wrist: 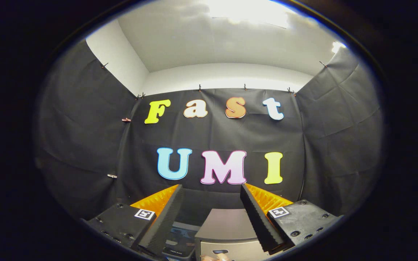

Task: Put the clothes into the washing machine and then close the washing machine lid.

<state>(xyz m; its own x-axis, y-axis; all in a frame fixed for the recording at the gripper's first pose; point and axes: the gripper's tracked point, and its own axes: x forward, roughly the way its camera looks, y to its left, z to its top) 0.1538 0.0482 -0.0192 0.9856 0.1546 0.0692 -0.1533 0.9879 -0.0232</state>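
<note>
Gripper view: jaws wide apart, holding nothing, above washing machine [227,226] w/ lid down.

The gripper [212,192] is held up and level, its two fingers reaching forward with a wide gap between them and nothing caught in that gap. The left finger [165,217] slants from about seven o'clock in toward twelve, and the right finger [258,217] mirrors it from about five o'clock, so the tips lean slightly toward each other while staying well apart. Each finger shows a ridged inner face. Behind each one sits a block-shaped mount with screw heads and a small square marker on top. At six o'clock, low between the fingers, a few fingertips of a person's hand [214,257] peek into sight.
</note>
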